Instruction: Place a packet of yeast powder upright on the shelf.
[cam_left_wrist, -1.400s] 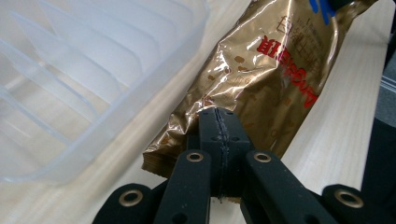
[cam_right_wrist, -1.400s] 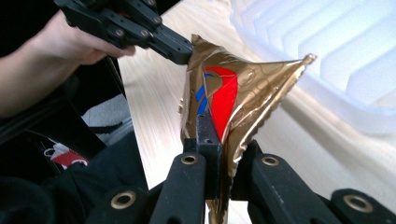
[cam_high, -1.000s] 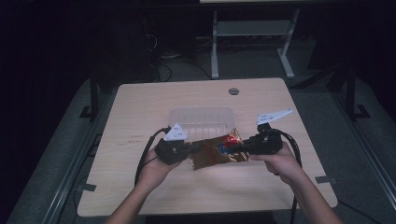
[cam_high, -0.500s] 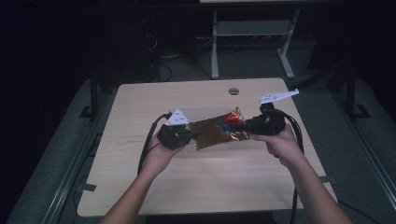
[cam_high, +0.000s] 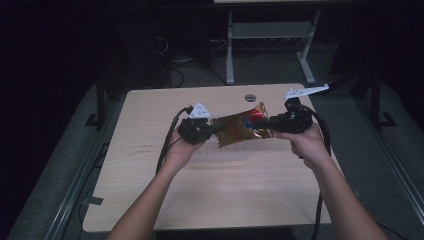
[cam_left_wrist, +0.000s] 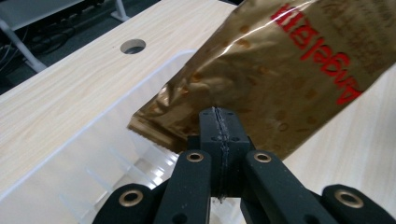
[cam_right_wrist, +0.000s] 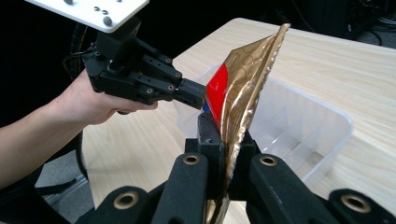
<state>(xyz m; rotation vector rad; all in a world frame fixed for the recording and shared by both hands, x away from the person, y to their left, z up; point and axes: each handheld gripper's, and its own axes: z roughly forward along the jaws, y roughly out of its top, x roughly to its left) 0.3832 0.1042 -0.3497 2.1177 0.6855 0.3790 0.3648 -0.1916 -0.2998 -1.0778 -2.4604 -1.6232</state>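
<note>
A gold foil snack bag (cam_high: 240, 129) with red print hangs in the air between my two grippers, above a clear plastic bin (cam_high: 220, 155). My left gripper (cam_high: 216, 129) is shut on the bag's left edge. In the left gripper view its jaws pinch the crimped edge of the bag (cam_left_wrist: 280, 79), with the bin (cam_left_wrist: 93, 154) below. My right gripper (cam_high: 264, 122) is shut on the bag's right end. From the right gripper view, the foil (cam_right_wrist: 243, 88) stands edge-on in the shut jaws, and the left gripper (cam_right_wrist: 198, 95) holds its far side.
The wooden table (cam_high: 150, 175) has a round cable hole (cam_high: 250, 97) near its far edge. A white-legged stand (cam_high: 270, 35) and cables lie on the dark floor beyond. Cables trail from both grippers across the table.
Both grippers have lifted the bag off the table and carried it farther back and up, over the clear bin. The bag is now stretched between them.
</note>
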